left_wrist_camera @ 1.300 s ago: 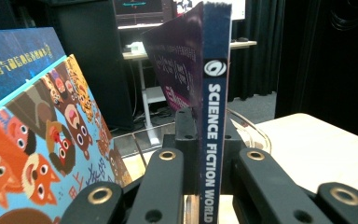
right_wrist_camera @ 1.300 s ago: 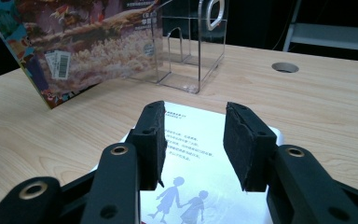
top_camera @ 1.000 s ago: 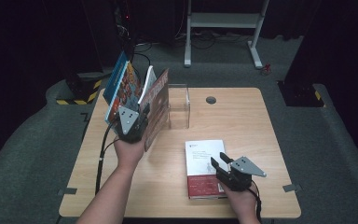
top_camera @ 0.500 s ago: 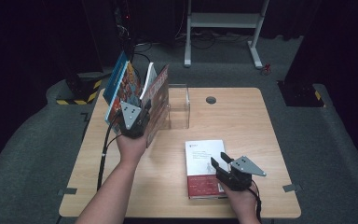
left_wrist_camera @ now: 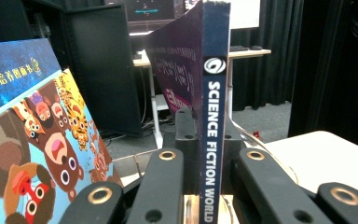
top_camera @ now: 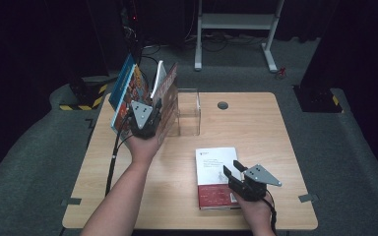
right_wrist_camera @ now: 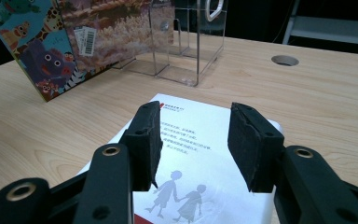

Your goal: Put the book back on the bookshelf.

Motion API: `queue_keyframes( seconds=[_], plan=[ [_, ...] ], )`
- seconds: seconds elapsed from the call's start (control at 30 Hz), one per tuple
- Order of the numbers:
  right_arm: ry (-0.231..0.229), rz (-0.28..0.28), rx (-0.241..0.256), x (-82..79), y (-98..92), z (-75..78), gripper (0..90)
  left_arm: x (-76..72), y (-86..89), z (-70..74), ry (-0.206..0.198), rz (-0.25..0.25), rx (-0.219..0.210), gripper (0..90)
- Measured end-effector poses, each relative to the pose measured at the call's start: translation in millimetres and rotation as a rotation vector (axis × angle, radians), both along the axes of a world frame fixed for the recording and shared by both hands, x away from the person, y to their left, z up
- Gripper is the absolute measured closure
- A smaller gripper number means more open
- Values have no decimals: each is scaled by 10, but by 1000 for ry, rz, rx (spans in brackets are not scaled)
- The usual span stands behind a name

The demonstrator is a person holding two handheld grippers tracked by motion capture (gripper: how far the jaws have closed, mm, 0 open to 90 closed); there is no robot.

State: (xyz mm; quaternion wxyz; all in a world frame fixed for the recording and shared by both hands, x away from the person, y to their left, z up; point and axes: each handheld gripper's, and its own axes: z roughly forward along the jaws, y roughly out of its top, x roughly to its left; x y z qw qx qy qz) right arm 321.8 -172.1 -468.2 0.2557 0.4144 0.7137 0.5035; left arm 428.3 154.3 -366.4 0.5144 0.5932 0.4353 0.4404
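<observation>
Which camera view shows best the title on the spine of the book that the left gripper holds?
The left gripper view: the spine faces the camera between the fingers and reads "SCIENCE FICTION WORLD". The high view shows this book from above, upright by the clear stand, its title unreadable. The right gripper view shows its cover with a barcode.

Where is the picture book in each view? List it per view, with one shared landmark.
High view: picture book leans, upper left.
Left gripper view: left side, animal cover.
Right gripper view: top left corner.
Landmark: Science Fiction World book beside it, clamped in the left hand-held gripper.
</observation>
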Motion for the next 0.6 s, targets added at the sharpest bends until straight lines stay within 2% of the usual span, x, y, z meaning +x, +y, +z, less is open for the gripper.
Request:
queue_keyframes(
  seconds=[0.27,0.6],
  plan=[
    [2,1,-6,3,5,-8,541,143,-16,-46,5,15,-6,841],
    [1,-1,-5,3,1,-9,541,234,-48,-82,4,24,-11,841]
  ],
)
